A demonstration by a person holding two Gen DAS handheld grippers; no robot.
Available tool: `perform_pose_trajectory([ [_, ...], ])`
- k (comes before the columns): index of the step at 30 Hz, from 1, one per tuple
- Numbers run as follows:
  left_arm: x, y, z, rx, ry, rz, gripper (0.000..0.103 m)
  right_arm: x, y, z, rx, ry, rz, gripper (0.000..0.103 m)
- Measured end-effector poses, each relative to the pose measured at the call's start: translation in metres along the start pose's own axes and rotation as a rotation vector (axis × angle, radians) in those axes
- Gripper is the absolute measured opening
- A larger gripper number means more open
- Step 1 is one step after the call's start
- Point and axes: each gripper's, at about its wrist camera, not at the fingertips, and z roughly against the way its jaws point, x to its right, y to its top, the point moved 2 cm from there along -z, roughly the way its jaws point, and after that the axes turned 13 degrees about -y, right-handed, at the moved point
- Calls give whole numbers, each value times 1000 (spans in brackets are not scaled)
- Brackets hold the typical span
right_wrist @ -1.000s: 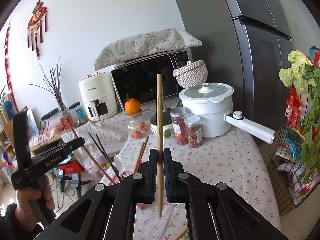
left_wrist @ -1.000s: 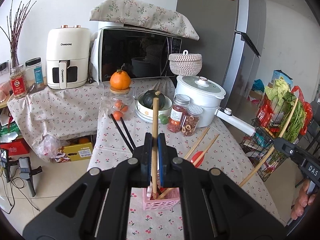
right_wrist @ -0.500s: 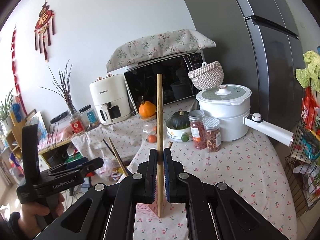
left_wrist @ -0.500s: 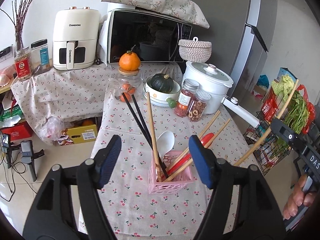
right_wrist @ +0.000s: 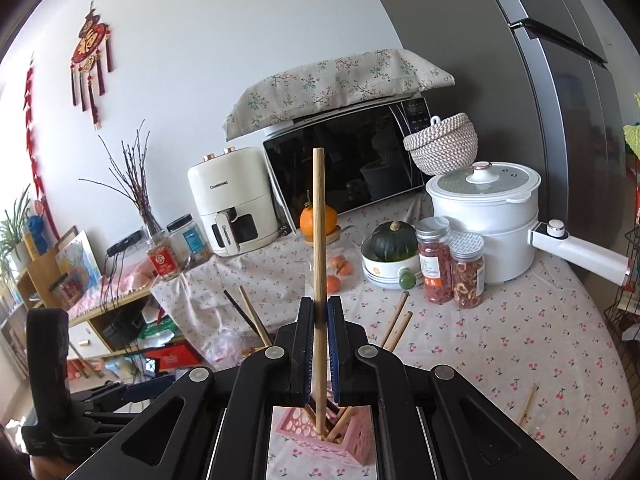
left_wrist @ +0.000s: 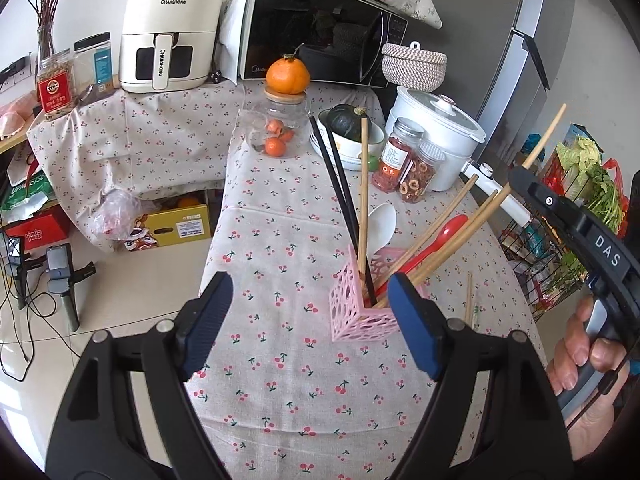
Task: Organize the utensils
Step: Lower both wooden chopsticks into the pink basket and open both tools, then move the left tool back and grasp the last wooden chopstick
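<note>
the jaws of the left gripper (left_wrist: 310,320) are opening and stand wide apart, with nothing between the blue pads (left_wrist: 414,328); under and beyond them is only the cherry-print tablecloth (left_wrist: 280,248). the jaws of the right gripper (right_wrist: 319,356) are closed tight on a wooden chopstick (right_wrist: 319,240), which stands almost upright, and its lower tip reaches down into the pink holder (right_wrist: 352,442) on the near part of the table. in the left wrist view the same pink holder (left_wrist: 360,312) stands just beyond the right pad of the left gripper, and it already holds two black chopsticks (left_wrist: 338,196), several other wooden chopsticks (left_wrist: 364,192), a white spoon (left_wrist: 382,224) and a red spoon (left_wrist: 444,236), all leaning out in different directions. one more wooden chopstick (left_wrist: 468,298) lies flat on the cloth to the right of the holder. at the right edge of that view a hand (left_wrist: 580,360) grips the handle of the right gripper, and its chopstick crosses down to the left toward the holder. at the far side of the table stand a glass jar with an orange on its lid (left_wrist: 286,128), a bowl with a dark green squash (left_wrist: 348,136), two spice jars (left_wrist: 408,166) and a white pot (left_wrist: 436,132).
</note>
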Motion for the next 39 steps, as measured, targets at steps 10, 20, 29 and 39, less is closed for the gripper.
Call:
perform_pose_trajectory([
  [10,0,0,0,-10,-11,-9,80,-15,-24,-37,-103,-15,49,9],
  [20,12,-8,-6,-54,-21,-35,83,20,0,-3,-53,-26,-10,44],
  [29,31,-19,-13,-65,4,-9,93,70,0,19,-114,-145,6,70],
  [39,76,-35,-38,-118,28,-85,94,134,-24,31,-274,-292,42,80],
])
